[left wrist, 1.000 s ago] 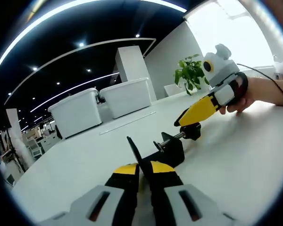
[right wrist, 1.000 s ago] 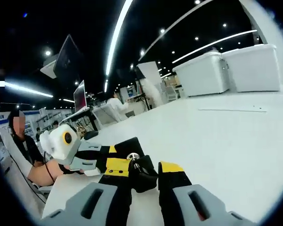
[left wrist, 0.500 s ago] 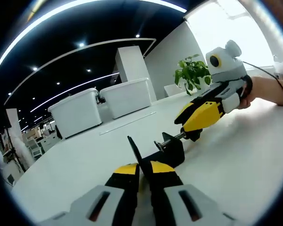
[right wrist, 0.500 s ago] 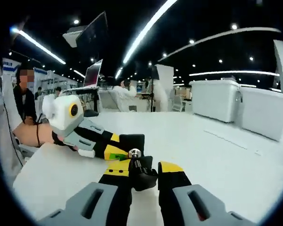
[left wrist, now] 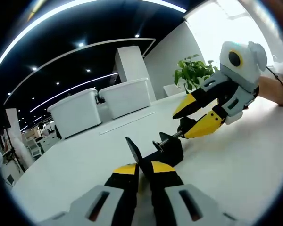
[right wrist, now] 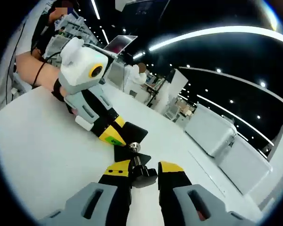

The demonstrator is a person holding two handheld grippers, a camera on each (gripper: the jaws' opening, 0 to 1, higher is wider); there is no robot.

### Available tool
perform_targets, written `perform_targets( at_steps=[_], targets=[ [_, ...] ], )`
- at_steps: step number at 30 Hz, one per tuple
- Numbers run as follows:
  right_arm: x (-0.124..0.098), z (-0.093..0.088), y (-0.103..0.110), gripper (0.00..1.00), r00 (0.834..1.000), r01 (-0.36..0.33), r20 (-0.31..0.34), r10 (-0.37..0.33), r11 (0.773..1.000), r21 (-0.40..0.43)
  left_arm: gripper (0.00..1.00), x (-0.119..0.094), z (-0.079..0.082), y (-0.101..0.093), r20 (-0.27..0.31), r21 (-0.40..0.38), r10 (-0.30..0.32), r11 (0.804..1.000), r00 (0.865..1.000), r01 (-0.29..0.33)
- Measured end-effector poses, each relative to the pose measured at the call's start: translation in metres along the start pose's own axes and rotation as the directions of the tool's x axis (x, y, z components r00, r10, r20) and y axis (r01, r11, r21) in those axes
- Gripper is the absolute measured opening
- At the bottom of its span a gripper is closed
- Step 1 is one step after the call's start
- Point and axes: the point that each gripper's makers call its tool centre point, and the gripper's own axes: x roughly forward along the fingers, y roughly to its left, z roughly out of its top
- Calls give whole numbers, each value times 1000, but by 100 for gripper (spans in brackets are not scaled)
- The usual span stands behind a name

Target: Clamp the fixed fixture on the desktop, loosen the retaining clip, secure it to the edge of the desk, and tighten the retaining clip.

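A black clamp fixture (left wrist: 167, 149) lies on the white desk (left wrist: 236, 165). My left gripper (left wrist: 145, 167) is shut on its thin black plate (left wrist: 131, 150), the yellow tips pinching it from both sides. The clamp's threaded screw (left wrist: 167, 137) runs to a black knob (left wrist: 187, 125). My right gripper (left wrist: 196, 114) comes in from the right, rolled over, its yellow jaws above and below that knob. In the right gripper view, my right gripper (right wrist: 142, 168) is shut on the knob (right wrist: 142, 172). The screw end (right wrist: 133, 148) and clamp body (right wrist: 132, 135) lie beyond, with the left gripper (right wrist: 92, 106) behind them.
Two white lidded bins (left wrist: 78, 110) (left wrist: 127, 96) stand at the desk's far side, also visible as bins (right wrist: 210, 134). A green plant (left wrist: 193, 73) is beyond the right gripper. A hand (right wrist: 37, 70) holds the left gripper near the desk's edge. A laptop (right wrist: 118, 44) and people are in the background.
My right gripper has rolled about the screw's axis with the knob in its jaws, and its view has tilted with it. The left gripper and clamp plate have stayed put.
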Motion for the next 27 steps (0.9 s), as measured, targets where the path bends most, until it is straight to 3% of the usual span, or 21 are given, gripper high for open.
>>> perform_targets(
  at_steps=[2,4,6,9,12,15,17,24,26,27],
  targets=[
    [-2,1,-8,24,999,-6,33,-2,975,220,9,0,0,0,0,0,0,1000,1000,0],
    [-5,6,-17,25,997,-29,83,-7,905,425,9,0,0,0,0,0,0,1000,1000,0],
    [-8,9,-21,25,992,-77,126,6,823,563,9,0,0,1,0,0,1,1000,1000,-1],
    [-9,6,-31,25,989,-93,148,-11,734,673,9,0,1,0,0,1,-1,1000,1000,1],
    [-9,-1,-29,25,991,-94,137,-7,695,713,9,-1,1,0,0,2,-1,1000,1000,1],
    [-5,-9,-21,23,995,-83,101,14,688,721,9,-1,1,0,0,2,-1,1000,1000,1],
    [-3,-12,-12,22,996,-83,75,43,711,699,9,-1,1,0,0,2,-1,1000,1000,1],
    [-2,-8,-5,19,994,-106,82,68,706,700,9,-1,0,1,-2,4,-2,1000,1000,2],
    [-2,-8,-5,19,994,-108,83,70,715,691,9,-1,0,1,-3,3,-1,1000,1000,1],
    [-2,-6,-4,19,994,-113,87,73,730,674,8,-1,0,1,-3,3,0,1000,1000,0]
  ],
)
